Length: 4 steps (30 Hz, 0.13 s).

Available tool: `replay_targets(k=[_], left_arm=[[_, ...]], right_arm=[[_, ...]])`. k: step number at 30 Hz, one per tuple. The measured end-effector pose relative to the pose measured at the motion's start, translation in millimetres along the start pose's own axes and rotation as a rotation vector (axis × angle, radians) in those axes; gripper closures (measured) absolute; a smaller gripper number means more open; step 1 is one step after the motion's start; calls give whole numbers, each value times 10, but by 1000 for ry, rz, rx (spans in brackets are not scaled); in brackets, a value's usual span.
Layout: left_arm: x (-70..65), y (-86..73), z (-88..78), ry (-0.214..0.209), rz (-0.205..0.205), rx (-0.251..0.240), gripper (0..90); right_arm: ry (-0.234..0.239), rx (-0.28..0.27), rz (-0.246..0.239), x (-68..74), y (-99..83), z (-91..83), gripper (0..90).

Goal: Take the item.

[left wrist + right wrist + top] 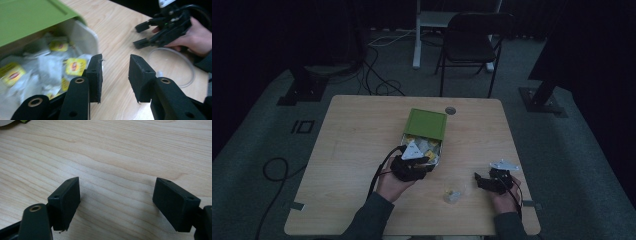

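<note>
Nearest, the left gripper (pixel 115 77), jaws partly open and empty, sits at the edge of a white box (pixel 85 37) of tea bags (pixel 73 66) with a green lid (pixel 427 123). The sachets look light, soft and crinkly; pinch one by a flat edge. The left gripper view shows their yellow labels. Farther right, the right gripper (pixel 484 181) rests wide open, empty, near a clear glass (pixel 453 194).

black left gripper (pixel 115 75) with brass rivets, black cable; dark grey-green sleeves (pixel 371 215).
</note>
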<state>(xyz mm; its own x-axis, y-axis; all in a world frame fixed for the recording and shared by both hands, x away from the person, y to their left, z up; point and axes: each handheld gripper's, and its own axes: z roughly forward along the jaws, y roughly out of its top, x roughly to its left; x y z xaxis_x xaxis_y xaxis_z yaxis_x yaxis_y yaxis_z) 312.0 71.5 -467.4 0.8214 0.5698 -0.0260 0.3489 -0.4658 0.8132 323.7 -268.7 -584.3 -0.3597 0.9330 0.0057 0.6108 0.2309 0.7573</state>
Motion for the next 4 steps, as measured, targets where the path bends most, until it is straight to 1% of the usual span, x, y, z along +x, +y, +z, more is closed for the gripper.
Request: replay_targets(k=[2,3,4], left_arm=[[14,-16,-5,4,-7,0,645],[63,-69,-22,17,-24,4,645],[63,-69,-22,17,-24,4,641]], right_arm=[[0,0,2,1,0,0,218],[0,0,2,1,0,0,218],[0,1,0,0,0,-1,218]])
